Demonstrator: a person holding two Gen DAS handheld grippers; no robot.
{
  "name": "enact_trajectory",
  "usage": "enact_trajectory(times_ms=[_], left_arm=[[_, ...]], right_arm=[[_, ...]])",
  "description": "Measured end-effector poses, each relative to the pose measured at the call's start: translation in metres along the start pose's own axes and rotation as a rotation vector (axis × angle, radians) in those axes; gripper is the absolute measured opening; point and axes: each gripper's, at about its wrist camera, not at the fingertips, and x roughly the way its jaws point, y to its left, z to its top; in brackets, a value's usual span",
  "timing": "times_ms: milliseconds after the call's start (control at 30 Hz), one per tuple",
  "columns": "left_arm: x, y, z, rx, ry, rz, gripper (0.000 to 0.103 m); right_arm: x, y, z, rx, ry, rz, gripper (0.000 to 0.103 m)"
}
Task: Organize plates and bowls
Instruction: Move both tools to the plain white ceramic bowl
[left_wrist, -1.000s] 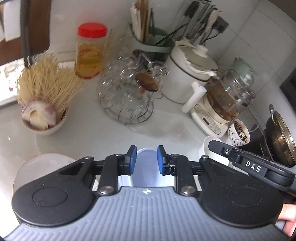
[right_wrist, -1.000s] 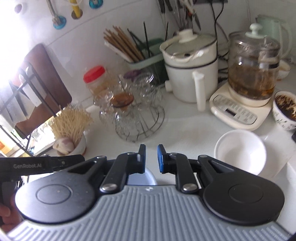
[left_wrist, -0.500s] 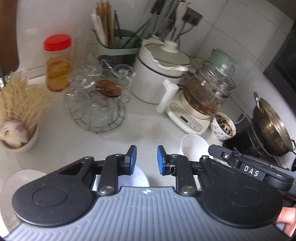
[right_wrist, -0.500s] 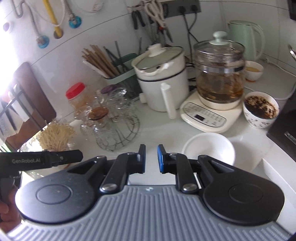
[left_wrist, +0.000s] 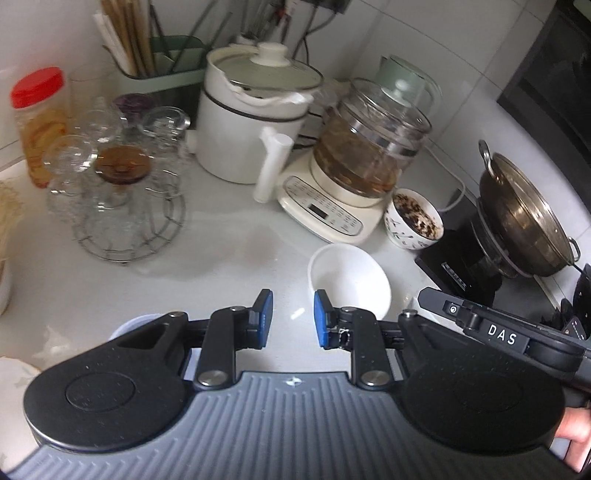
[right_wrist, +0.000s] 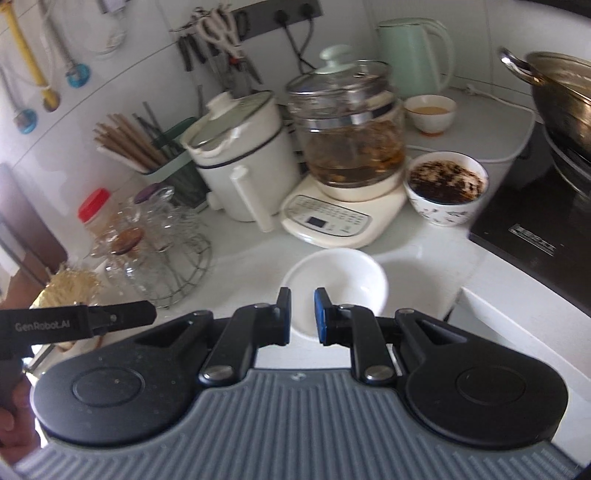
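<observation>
Where counter (right_wrist: 236, 254) lies bare, white bowl (right_wrist: 334, 275) beside edge

Beyond the tongs stands a white electric pot (left_wrist: 255, 110) with a glass kettle (left_wrist: 369, 155) on its base to the right, a wire rack of glasses (left_wrist: 118, 199) to the left, and a wok (left_wrist: 524, 221) far right.

Both hand-held grippers, left (left_wrist: 290, 317) and right (right_wrist: 302, 316), angle downward, jaws narrow, empty.
</observation>
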Motion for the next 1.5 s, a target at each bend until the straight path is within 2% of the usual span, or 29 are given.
enact_trajectory(times_ms=[500, 733, 767, 833, 900, 967, 1100, 1200, 1333, 1500], left_arm=[[0.069, -0.017, 0.019, -0.023, 0.078, -0.011, 0.026], [0.103, -0.017, 0.030, -0.047, 0.113, -0.011, 0.027], [0.108, -0.015, 0.031, -0.052, 0.119, -0.010, 0.029], [0.116, -0.014, 0.034, -0.060, 0.131, -0.006, 0.037], [0.122, -0.013, 0.037, -0.067, 0.131, 0.000, 0.047], [0.127, -0.012, 0.038, -0.074, 0.132, 0.013, 0.055], [0.139, -0.006, 0.039, -0.128, 0.159, -0.021, 0.056], [0.147, -0.007, 0.038, -0.131, 0.173, -0.039, 0.056], [0.159, -0.006, 0.036, -0.145, 0.210, -0.064, 0.056], [0.172, 0.000, 0.032, -0.184, 0.252, -0.102, 0.055]], right_arm=[[0.038, -0.053, 0.023, 0.086, 0.062, -0.034, 0.017], [0.066, -0.065, 0.035, 0.067, 0.092, -0.043, 0.018], [0.070, -0.067, 0.037, 0.067, 0.095, -0.044, 0.018], [0.077, -0.072, 0.039, 0.079, 0.101, -0.035, 0.034], [0.083, -0.076, 0.042, 0.089, 0.110, -0.025, 0.042], [0.090, -0.081, 0.043, 0.106, 0.127, -0.004, 0.042], [0.106, -0.092, 0.044, 0.171, 0.171, 0.031, 0.042], [0.117, -0.101, 0.041, 0.235, 0.208, 0.060, 0.043], [0.129, -0.106, 0.033, 0.265, 0.264, 0.057, 0.042], [0.135, -0.112, 0.028, 0.297, 0.290, 0.060, 0.041]])
